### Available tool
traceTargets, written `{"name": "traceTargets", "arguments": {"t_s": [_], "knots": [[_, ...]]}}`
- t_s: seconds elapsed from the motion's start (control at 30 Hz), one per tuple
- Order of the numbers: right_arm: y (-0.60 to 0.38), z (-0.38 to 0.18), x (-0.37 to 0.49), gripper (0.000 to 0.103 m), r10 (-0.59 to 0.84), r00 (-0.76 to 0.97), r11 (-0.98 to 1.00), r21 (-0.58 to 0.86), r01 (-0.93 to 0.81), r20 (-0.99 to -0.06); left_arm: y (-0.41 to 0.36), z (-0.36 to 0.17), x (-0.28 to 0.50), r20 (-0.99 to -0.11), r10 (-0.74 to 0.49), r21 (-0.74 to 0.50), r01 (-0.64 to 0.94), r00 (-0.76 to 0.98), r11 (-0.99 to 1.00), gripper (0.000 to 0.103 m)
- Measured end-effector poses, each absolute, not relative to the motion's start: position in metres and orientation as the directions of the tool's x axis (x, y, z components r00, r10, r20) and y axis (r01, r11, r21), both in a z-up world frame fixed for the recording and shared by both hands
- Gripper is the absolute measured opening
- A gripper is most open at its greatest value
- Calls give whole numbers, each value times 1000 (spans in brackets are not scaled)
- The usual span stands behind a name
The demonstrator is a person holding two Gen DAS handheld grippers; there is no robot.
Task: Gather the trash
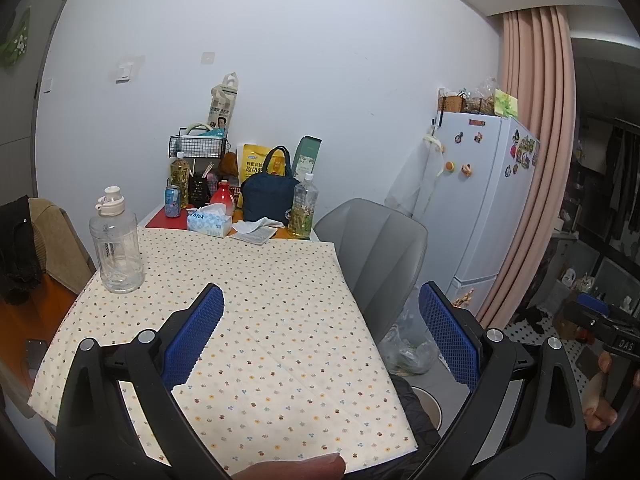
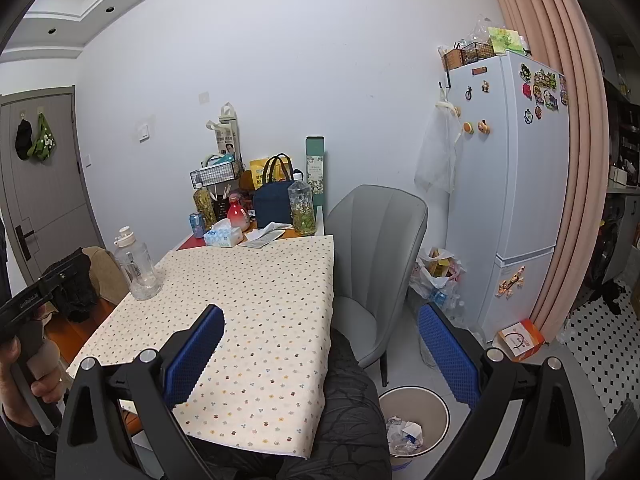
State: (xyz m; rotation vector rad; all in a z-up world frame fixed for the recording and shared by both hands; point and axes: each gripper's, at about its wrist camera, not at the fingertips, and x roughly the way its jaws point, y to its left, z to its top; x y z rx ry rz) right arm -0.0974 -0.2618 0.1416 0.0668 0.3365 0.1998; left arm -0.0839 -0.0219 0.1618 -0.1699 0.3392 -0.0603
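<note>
Table (image 1: pixel 256 320), dotted cloth: far end, crumpled tissue (image 1: pixel 262 224), light, soft, likely pinched at its raised fold. Bin (image 2: pixel 438 408) near right. Left gripper (image 1: pixel 320 336) and right gripper (image 2: pixel 320 344): fingers apart, empty.

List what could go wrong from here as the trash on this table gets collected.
1. The crumpled tissue lies at the far end, close to the tall bottle and tissue box; a reach with wide-open jaws may knock them.
2. The big clear jug stands near the table's left edge and might be bumped off.
3. The trash bin sits on the floor beside the table, so a drop could miss.
</note>
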Motion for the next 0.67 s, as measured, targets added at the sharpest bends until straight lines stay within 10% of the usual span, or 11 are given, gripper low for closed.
{"name": "traceTargets", "arguments": {"t_s": [0.67], "knots": [[-261, 137, -94, 95, 201, 924, 979, 96, -179, -326, -29, 162, -86, -326, -87, -177, 29, 941, 984, 97]]}}
